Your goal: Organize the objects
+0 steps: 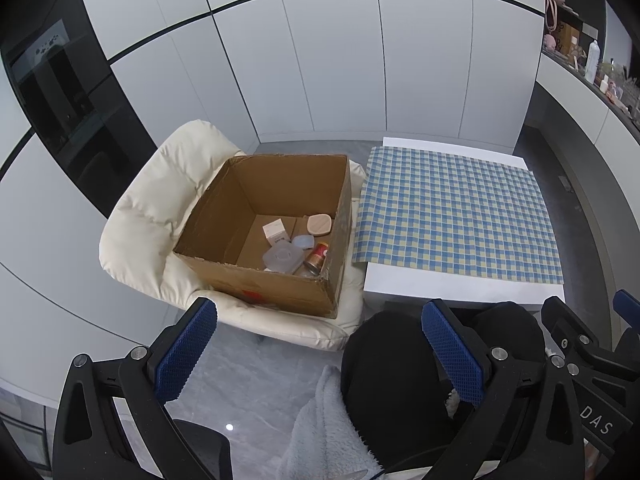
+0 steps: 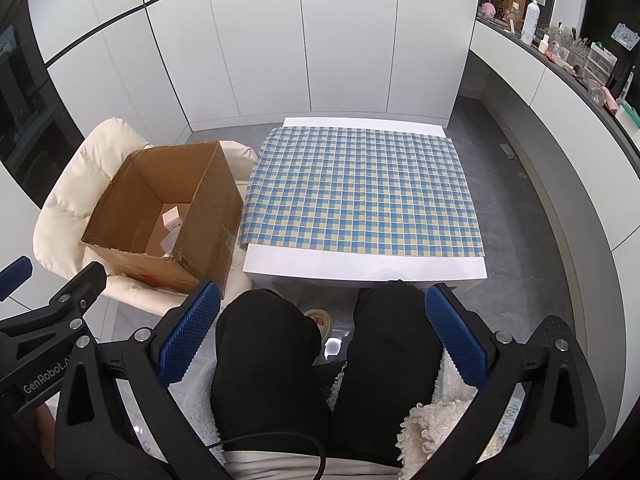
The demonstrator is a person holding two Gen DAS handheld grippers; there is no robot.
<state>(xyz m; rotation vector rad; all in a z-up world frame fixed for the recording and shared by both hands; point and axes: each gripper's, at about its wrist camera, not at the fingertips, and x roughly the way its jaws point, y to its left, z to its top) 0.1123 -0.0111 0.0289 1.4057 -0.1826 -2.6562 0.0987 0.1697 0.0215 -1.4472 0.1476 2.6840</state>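
Right wrist view, "GenRobot" on left gripper [image 2: 10, 276], right gripper [image 2: 320, 328] spread empty.

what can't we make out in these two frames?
- Cardboard box contents, right wrist view: near wall hides all but a white carton.
- Red-labelled jar, left wrist view: label too small to read.
- Counter clutter, both views: tiny, warped at the fisheye edge.
- Under the table: knees block it.
- Left gripper and right gripper: jaws open, empty.
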